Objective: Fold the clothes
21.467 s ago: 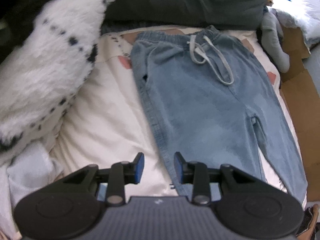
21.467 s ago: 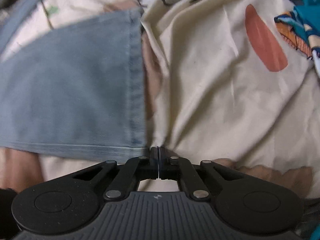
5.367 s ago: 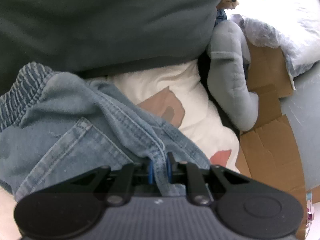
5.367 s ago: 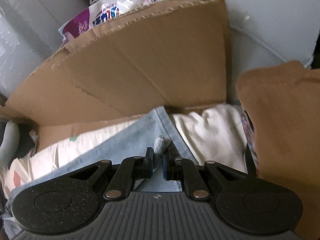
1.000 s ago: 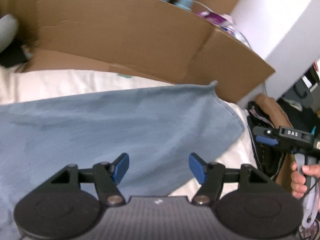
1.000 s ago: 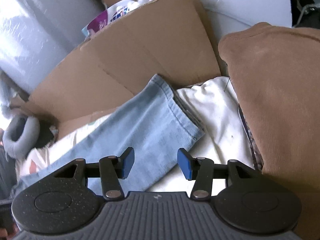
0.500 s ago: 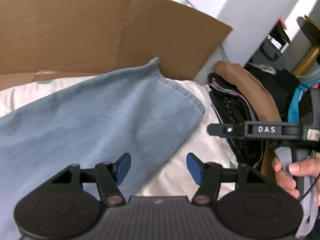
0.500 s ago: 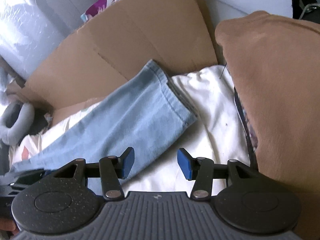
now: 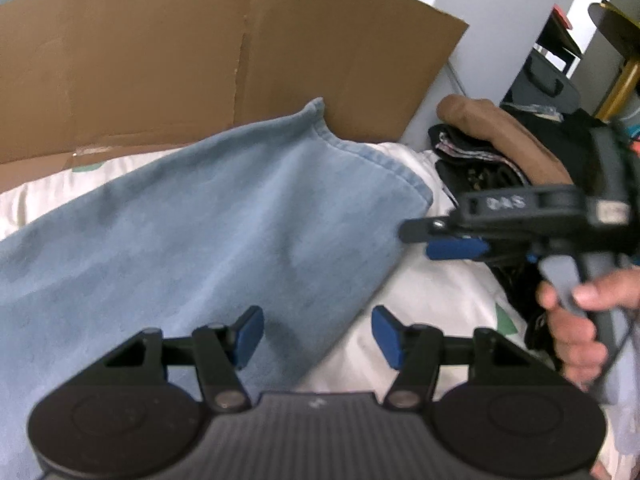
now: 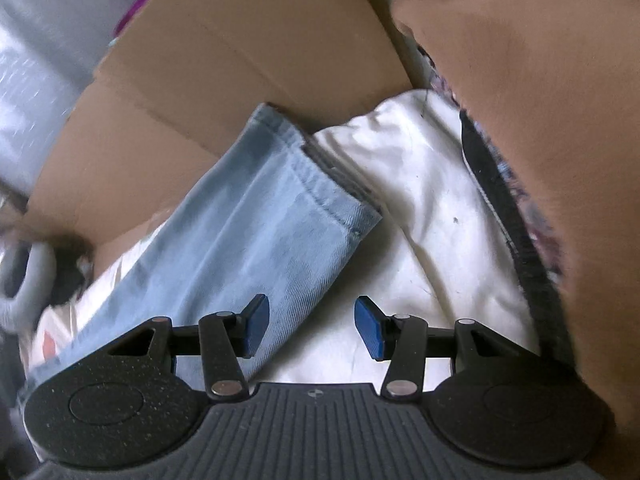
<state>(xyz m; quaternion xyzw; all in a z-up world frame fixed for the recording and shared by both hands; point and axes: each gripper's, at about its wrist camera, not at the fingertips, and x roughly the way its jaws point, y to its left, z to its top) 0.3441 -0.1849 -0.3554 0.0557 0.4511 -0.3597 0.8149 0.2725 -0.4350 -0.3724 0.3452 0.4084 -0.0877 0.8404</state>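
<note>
Currently, both claws are spread wide and grip nothing.

Left claw: its blue-padded fingers stand apart above the light-blue denim trousers. The left pad sits over the denim; the right pad sits over the cream-white bed cover just past the fabric edge. Whether the pads touch the cloth cannot be told.

Right claw: its jaws are likewise parted, with one pad over the trouser leg and the other over the bed cover. In the left wrist view this tool appears as a black handheld unit at the right, gripped by a person's hand; that part of the frame is blurred.

Task item: the trousers lie flat on the bed cover, running from the lower left toward the upper right in both views. The stitched leg hem ends near a brown corrugated cardboard sheet that stands behind the bed. In the right wrist view a second layer of denim shows at the hem, directly under the top one.

Adjacent items: a stack of garments topped by a brown cloth sits to the right of the hem, apart from the denim, with dark and patterned layers beneath it.
</note>
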